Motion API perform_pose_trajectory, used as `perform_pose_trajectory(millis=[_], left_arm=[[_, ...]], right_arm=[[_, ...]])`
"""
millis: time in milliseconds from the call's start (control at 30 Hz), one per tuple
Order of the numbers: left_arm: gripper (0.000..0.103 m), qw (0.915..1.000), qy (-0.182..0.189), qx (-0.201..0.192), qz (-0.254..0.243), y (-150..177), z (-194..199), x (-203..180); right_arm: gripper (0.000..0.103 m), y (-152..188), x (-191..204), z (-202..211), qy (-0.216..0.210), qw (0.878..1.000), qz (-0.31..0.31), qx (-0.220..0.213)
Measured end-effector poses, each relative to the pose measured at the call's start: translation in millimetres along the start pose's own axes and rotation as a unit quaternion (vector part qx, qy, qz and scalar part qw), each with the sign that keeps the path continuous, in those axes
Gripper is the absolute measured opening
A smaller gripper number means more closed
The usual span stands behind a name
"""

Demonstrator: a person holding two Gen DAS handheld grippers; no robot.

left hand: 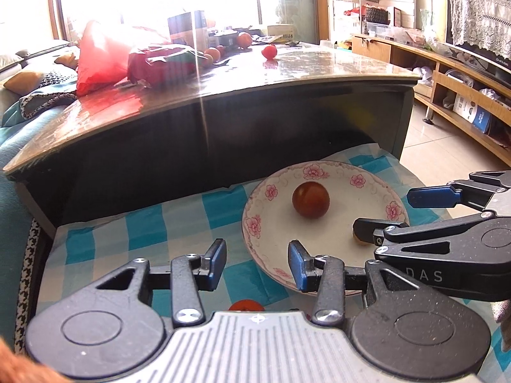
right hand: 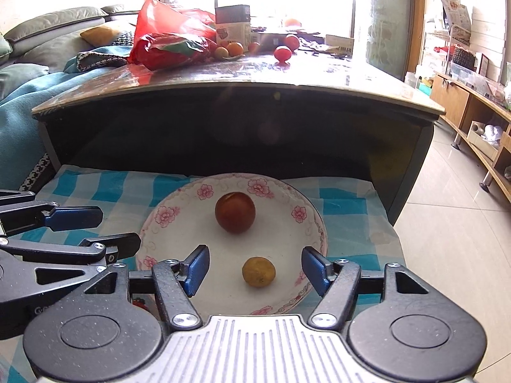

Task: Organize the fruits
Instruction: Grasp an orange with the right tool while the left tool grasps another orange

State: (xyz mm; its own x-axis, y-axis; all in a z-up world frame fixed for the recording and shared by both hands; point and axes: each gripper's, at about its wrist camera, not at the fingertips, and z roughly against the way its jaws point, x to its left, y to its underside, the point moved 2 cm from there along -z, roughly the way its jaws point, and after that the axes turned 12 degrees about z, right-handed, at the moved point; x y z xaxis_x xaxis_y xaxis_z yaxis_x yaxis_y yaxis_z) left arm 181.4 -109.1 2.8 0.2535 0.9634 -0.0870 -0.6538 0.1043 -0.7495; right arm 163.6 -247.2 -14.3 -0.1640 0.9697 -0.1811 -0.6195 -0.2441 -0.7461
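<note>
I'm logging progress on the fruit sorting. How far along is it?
Done: a dark red fruit and a small yellow fruit lie in the flowered plate. In hand: nothing; the right hand-held gripper stands open around the yellow fruit, and the left hand-held gripper is empty. Left: a red fruit on the checked cloth.

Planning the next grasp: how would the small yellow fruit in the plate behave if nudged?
The small yellow fruit looks round, so it would probably roll. The plate dishes inward, likely keeping it inside. Its dull skin suggests decent grip.
</note>
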Motion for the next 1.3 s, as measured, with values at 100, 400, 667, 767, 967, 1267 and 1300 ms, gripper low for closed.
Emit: perform_pose_trajectory(millis=[100, 400, 667, 767, 967, 1267, 1300], left_arm=[[0.051, 1.0, 0.002, -0.004, 0.003, 0.3, 11.0, 3.8], [0.054, 1.0, 0.006, -0.002, 0.002, 10.7, 47.0, 18.5], [0.054, 0.9996, 0.005, 0.027, -0.011, 34.4, 65.6, 37.2], [0.054, 0.9989, 0.005, 0.039, -0.024, 46.1, 69.0, 43.7], [0.054, 0.9975, 0.015, 0.066, -0.018, 65.3, 67.4, 62.8], [0.054, 0.9951, 0.031, 0.091, -0.02, 77.1, 62.9, 81.1], [0.054, 0.9949, 0.033, 0.093, -0.02, 78.1, 62.8, 82.5]], right_arm=[[0.06, -3.1, 4.7, 10.0, 0.0, 1.0, 0.006, -0.005], [0.065, 0.3, 26.5, 39.8, -0.006, 0.999, 0.038, -0.004], [0.065, 14.4, 47.2, 58.3, -0.039, 0.998, 0.053, 0.012], [0.065, 23.9, 56.0, 62.8, -0.056, 0.997, 0.052, 0.024], [0.065, 36.9, 82.8, 61.3, -0.087, 0.993, 0.071, 0.043], [0.06, 43.5, 113.5, 37.9, -0.122, 0.986, 0.089, 0.069], [0.059, 43.6, 115.3, 35.1, -0.125, 0.986, 0.089, 0.071]])
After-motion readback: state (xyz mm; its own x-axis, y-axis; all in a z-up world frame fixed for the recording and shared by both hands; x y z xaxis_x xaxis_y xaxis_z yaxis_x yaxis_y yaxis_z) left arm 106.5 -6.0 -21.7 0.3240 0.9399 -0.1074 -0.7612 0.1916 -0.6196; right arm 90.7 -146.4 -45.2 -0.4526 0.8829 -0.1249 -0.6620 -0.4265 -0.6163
